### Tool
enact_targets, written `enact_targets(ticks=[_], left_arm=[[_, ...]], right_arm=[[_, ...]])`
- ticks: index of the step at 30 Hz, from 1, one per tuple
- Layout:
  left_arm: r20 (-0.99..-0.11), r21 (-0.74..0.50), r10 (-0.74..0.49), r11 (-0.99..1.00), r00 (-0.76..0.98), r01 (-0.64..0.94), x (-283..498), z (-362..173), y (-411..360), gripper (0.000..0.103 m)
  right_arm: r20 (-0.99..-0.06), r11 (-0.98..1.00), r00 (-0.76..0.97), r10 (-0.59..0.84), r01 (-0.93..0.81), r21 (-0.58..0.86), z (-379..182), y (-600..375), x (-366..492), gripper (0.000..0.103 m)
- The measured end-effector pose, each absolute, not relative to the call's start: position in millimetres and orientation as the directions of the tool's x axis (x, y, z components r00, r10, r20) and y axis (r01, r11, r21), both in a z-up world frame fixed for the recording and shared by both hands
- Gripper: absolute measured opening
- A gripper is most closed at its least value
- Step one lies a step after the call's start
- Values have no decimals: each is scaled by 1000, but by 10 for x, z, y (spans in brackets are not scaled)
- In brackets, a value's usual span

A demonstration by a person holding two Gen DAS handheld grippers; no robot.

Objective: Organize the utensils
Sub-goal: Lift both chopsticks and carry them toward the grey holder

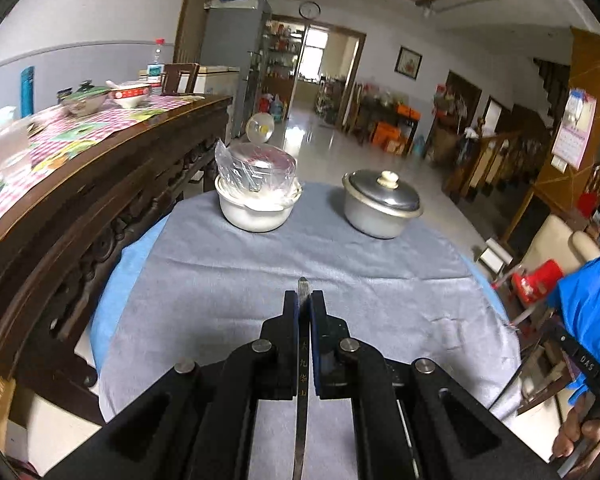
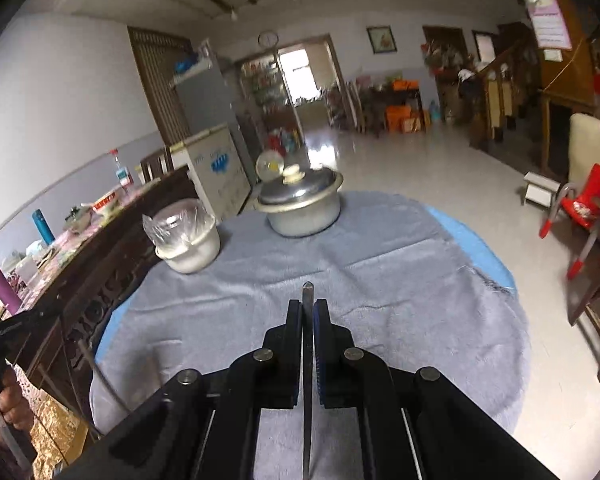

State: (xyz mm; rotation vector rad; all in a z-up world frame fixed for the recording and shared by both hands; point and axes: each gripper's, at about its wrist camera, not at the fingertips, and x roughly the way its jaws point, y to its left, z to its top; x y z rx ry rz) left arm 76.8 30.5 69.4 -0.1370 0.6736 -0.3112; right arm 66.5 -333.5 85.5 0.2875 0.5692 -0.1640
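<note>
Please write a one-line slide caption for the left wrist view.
Left gripper clamps a metal utensil above a grey cloth bearing two pots.

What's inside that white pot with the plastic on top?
The white pot holds a clear plastic bag bulging above its rim, with something rounded and transparent inside. What lies lower in the pot is hidden by its wall. The metal pot beside it is lidded.

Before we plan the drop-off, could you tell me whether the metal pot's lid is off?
No, the lid sits closed on the metal pot.

walls: grey | floor (image 1: pixel 340 148): glossy tile | sideboard (image 1: pixel 100 184): dark carved wood | doorway (image 2: pixel 300 76): bright
</note>
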Motion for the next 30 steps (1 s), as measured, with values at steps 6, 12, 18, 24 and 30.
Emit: enact_targets(ticks=[6,12,18,24,30], left_arm=[[-523,-270,-344,935,780,232,307,738,364,5],[-457,-284,-347,929,819,236,-70,834,346,5],[-397,-309,-359,919,845,245,-265,985,297,5],[-323,-347,-368,903,872,253,-388,1205,278,5],[-232,-359,-376,890,897,280,-484,1439,197,5]], right_arm=[[-484,943,870,-90,232,241,996,-3211,223,6],[-434,948,896,-91,211,236,1099,-3083,-127,6],[-392,954,917,-69,175,242,1233,-3010,-339,6],[-335,958,941,-45,136,254,1443,-2993,-495,6],[-262,960,964,-32,103,261,1706,-2966,-644,6]])
